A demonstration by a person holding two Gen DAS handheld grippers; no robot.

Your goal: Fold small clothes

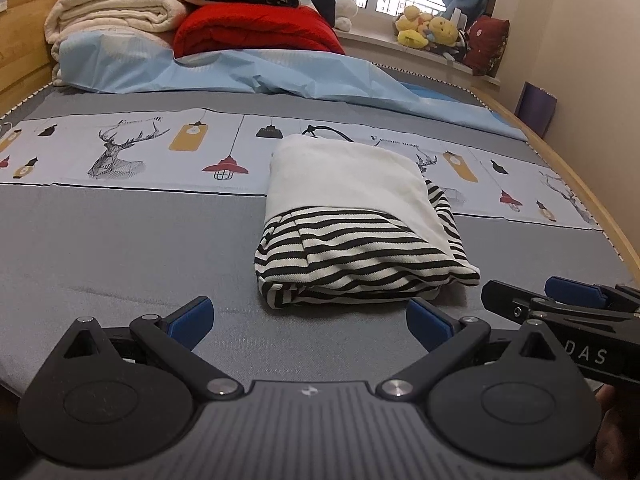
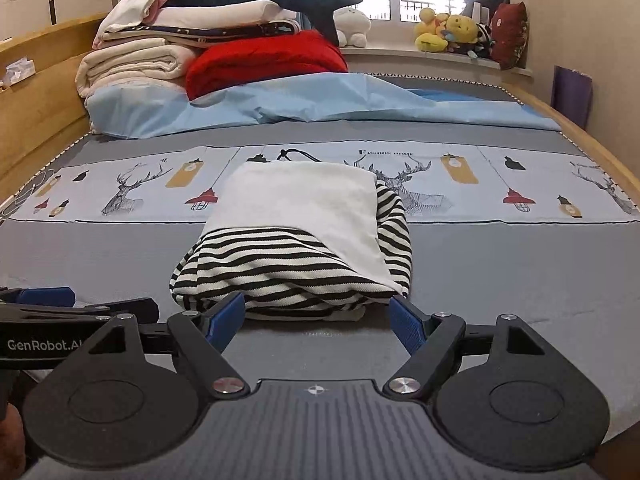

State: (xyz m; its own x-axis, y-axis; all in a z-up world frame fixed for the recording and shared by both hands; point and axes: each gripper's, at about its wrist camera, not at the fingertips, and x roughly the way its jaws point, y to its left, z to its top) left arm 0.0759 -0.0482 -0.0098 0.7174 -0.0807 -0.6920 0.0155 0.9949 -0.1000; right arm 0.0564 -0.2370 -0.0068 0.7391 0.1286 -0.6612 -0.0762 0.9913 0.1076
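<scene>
A small garment (image 1: 352, 220), white on top with black-and-white stripes below, lies folded into a compact bundle on the grey bed cover; it also shows in the right wrist view (image 2: 296, 236). A black drawstring (image 1: 324, 132) sticks out at its far end. My left gripper (image 1: 310, 322) is open and empty, just short of the bundle's near edge. My right gripper (image 2: 318, 320) is open and empty, its blue pads (image 2: 226, 318) flanking the bundle's near striped edge without holding it. The right gripper also shows at the right of the left wrist view (image 1: 560, 300).
A printed strip with deer and lamps (image 1: 120, 152) crosses the bed. A light blue sheet (image 1: 248, 72) lies beyond it, with stacked folded blankets (image 1: 120, 12) and a red quilt (image 1: 256, 32). Plush toys (image 1: 428, 28) sit on the window sill. A wooden bed frame (image 1: 560, 160) runs along the right.
</scene>
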